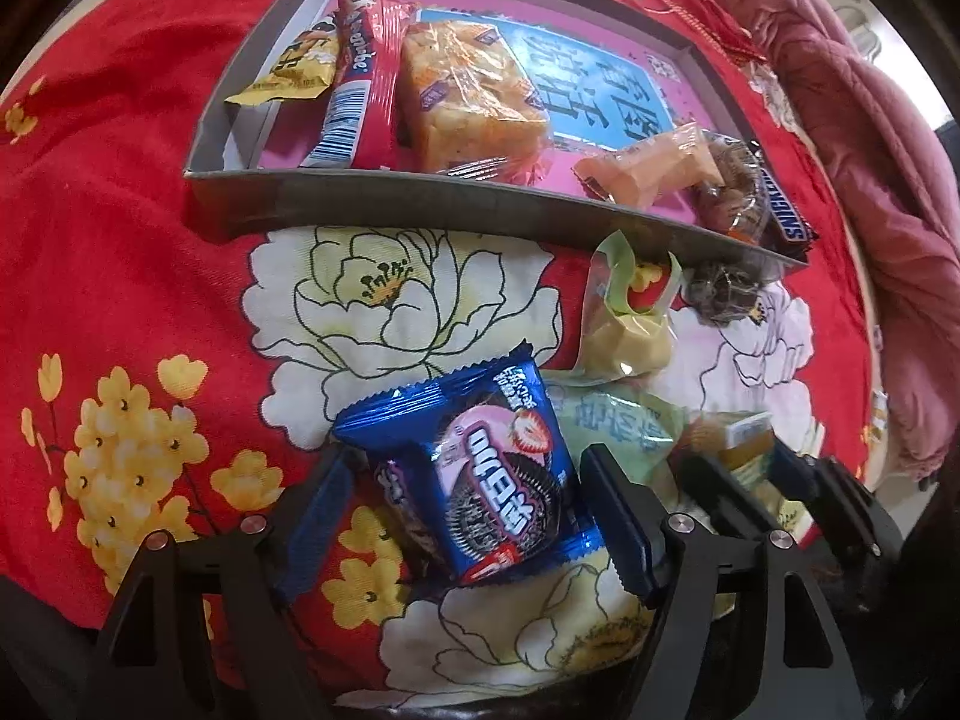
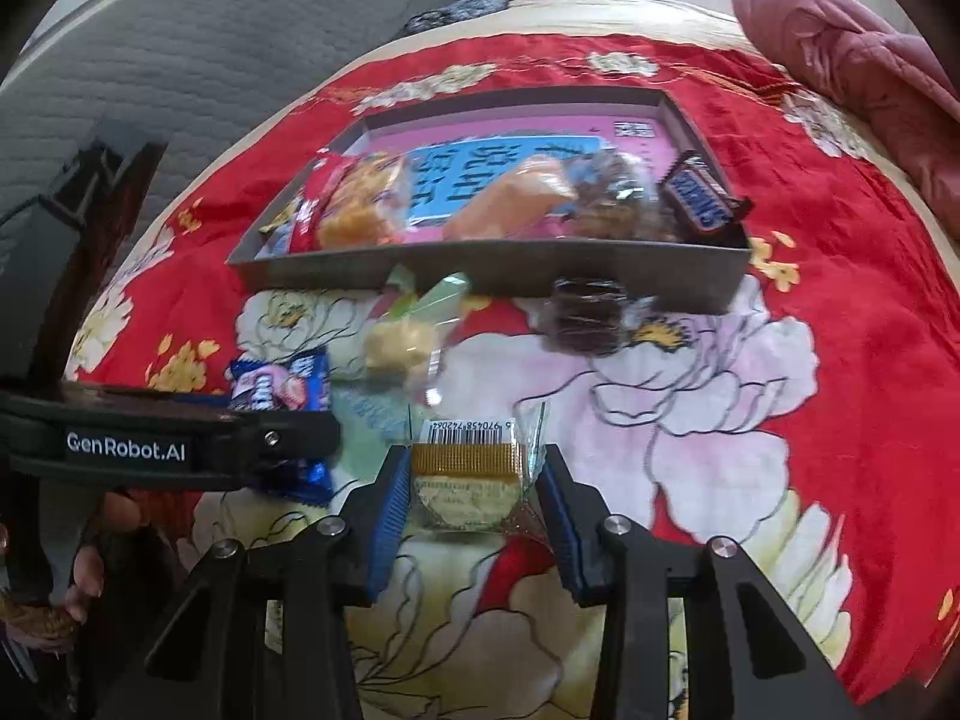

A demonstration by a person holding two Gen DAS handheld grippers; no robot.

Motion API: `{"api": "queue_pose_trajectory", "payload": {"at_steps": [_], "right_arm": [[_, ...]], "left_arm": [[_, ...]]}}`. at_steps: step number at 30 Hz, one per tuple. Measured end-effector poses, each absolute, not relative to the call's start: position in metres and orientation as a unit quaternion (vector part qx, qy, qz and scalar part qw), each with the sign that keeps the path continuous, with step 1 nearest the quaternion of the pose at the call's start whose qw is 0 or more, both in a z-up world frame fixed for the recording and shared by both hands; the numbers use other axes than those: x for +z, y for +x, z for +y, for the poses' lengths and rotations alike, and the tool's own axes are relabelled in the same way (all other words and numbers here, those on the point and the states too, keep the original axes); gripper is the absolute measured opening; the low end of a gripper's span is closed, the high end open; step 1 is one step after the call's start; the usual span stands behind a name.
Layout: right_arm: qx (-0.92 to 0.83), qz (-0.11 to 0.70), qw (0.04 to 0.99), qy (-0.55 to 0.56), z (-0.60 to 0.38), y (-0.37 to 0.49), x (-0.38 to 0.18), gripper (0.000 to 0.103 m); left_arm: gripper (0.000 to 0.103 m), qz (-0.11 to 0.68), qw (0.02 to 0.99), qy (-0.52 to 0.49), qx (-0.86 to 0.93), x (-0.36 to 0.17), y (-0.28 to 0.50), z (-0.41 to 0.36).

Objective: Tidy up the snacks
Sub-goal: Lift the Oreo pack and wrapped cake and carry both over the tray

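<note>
Red floral bedspread [image 1: 120,210] is the work surface, with a shallow grey tray [image 1: 420,204] sitting on it and a pink quilt [image 1: 840,120] bunched at the far edge.

Done so far, judging by what's in the tray: yellow packet [image 1: 300,69], red bar [image 1: 366,78], rice cake [image 1: 468,90], orange pastry [image 1: 654,165], a brown snack in clear wrap [image 1: 729,186] and a Snickers [image 1: 780,204]. All lie along the near wall; the far half is bare.

Left outside on the bedspread:
- yellow candy [image 1: 630,324], just beside the tray wall
- dark cookie [image 1: 726,291], against the tray wall
- green packet [image 1: 618,426], part-hidden
- Oreo pack [image 1: 480,480]
- gold pastry [image 2: 468,474]

Left gripper [image 1: 462,516]: jaws spread, straddling the Oreo pack. Right pad is at its edge, left pad looks clear, so I read it as not yet gripped.

Right gripper [image 2: 471,498]: pinching the gold pastry, pads pressed to both sides of its wrapper. Pastry appears still low over the bedspread; can't tell if lifted.

Estimate: a little past halfway. Five pieces to go, two already being handled.
</note>
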State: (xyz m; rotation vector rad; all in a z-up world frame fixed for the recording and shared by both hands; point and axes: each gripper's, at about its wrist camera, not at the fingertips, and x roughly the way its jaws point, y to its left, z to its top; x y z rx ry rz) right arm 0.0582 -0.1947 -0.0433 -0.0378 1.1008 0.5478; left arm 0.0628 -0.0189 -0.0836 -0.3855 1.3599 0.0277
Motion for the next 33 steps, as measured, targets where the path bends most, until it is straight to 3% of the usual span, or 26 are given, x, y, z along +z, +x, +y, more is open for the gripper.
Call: {"api": "queue_pose_trajectory", "payload": {"at_steps": [9,18,21,33], "right_arm": [[0.241,0.503,0.830,0.008,-0.211,0.068,-0.041,0.043],[0.248,0.481,0.840,0.022,-0.213,0.074,-0.036,0.043],[0.251,0.474,0.844,0.027,-0.214,0.074,-0.034,0.043],[0.260,0.456,0.850,0.033,-0.213,0.072,-0.027,0.043]], "left_arm": [[0.078,0.602,0.787,-0.132,0.020,-0.086,0.060,-0.028],[0.068,0.581,0.807,-0.105,-0.007,-0.083,0.056,-0.026],[0.063,0.576,0.809,-0.117,-0.011,-0.080,0.051,-0.016],[0.060,0.547,0.823,-0.149,-0.012,-0.055,0.034,0.006]]}}
